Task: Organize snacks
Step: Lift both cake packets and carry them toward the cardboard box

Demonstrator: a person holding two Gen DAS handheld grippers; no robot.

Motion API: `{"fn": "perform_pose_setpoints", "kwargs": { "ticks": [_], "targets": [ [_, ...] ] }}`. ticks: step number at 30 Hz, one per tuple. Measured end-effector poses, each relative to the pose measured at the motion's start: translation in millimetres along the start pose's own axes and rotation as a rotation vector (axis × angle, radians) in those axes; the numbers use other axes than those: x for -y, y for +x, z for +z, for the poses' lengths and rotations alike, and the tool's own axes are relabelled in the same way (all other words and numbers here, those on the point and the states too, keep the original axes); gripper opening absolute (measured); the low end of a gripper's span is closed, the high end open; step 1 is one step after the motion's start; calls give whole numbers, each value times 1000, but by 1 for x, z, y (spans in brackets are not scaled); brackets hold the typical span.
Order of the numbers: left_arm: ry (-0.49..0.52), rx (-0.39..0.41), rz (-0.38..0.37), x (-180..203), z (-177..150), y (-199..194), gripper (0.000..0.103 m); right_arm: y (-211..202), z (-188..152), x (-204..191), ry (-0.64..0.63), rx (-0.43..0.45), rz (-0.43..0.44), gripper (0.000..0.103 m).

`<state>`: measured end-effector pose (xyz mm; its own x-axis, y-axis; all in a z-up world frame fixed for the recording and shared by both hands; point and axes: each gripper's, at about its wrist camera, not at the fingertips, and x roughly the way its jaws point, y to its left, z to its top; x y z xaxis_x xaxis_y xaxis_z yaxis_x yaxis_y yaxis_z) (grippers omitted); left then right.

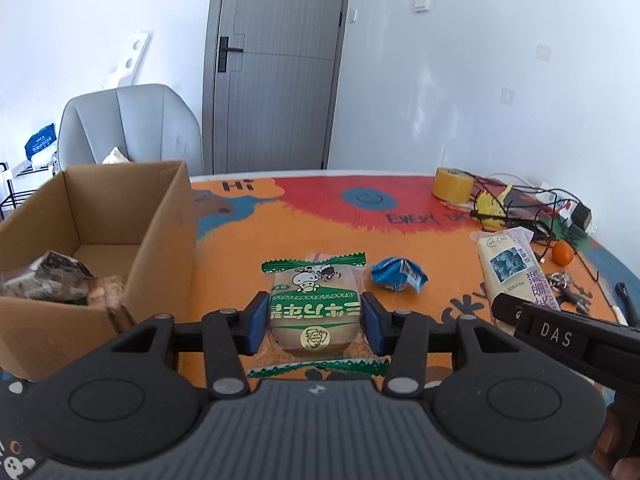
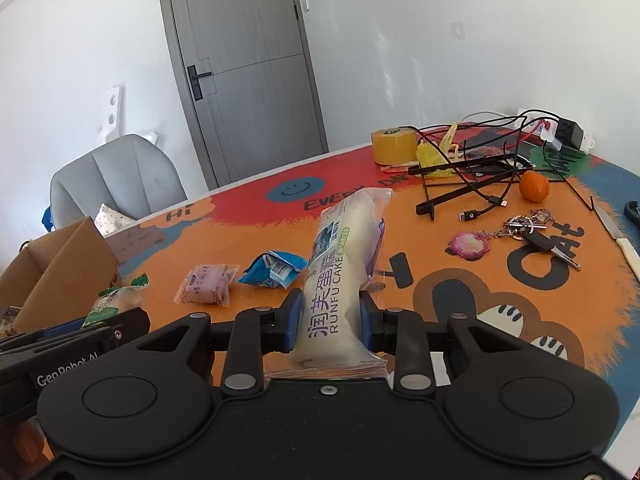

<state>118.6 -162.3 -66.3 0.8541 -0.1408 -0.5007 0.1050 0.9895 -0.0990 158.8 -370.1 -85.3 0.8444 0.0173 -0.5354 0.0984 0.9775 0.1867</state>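
Gripping RUNFU cake pack [image 2: 344, 276] lengthwise in R tongs [image 2: 329, 320], pointing away.

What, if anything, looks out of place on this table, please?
The orange, keys, tape roll and tangled cables clutter the table among snacks; the blue wrapper looks crumpled.

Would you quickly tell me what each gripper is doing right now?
Left gripper: closed on the green-wrapped snack.
Right gripper: closed on the Runfu Cake packet.
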Motion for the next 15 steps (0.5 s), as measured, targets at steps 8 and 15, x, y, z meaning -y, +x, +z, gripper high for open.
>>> {"fn": "perform_pose_setpoints", "kwargs": {
  "ticks": [8,15],
  "targets": [
    [-27,65,7,-14,13,-28,48,-16,12,-17,-9,55,44,30],
    [-52,114,31,-33,25,-47,48,-24,19,-38,-21,80,102,30]
  ]
}}
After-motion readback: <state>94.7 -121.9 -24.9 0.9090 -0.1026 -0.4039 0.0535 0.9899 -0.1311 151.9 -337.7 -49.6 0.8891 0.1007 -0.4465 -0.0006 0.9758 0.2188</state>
